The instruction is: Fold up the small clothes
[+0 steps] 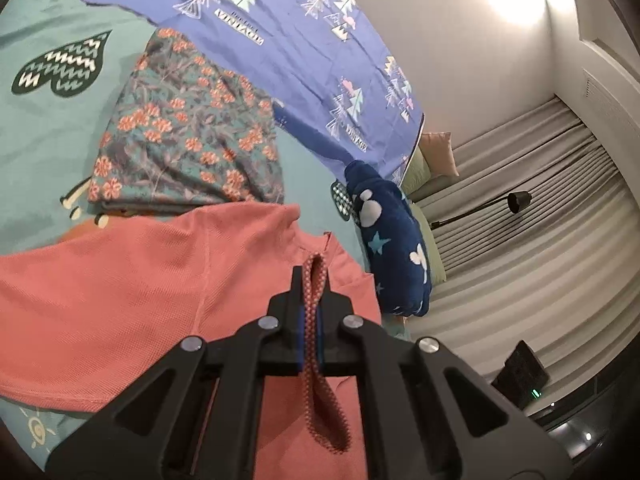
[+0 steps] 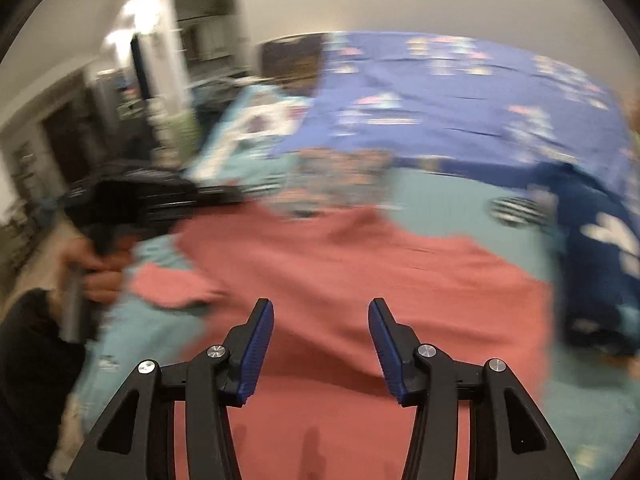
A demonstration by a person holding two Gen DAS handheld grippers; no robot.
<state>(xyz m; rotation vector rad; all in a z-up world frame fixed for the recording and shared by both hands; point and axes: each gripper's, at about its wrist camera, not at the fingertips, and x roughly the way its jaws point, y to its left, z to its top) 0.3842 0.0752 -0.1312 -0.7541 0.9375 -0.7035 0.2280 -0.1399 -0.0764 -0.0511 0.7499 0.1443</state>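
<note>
A coral-pink shirt (image 1: 120, 300) lies spread on the teal bedsheet (image 1: 44, 128). My left gripper (image 1: 313, 280) is shut on a fold of the shirt's hem, a patterned pink strip that runs between the jaws and hangs down behind them. In the blurred right wrist view the same shirt (image 2: 360, 272) lies below my right gripper (image 2: 321, 316), which is open and empty just above the cloth. The left gripper (image 2: 132, 204) and the hand holding it show at the shirt's left edge.
A folded floral teal garment (image 1: 184, 136) lies beyond the shirt. A purple printed sheet (image 1: 280, 52) covers the far side. A dark blue fleece with stars (image 1: 392, 240) sits at the bed's edge by grey curtains (image 1: 520, 208) and a black lamp (image 1: 516, 202).
</note>
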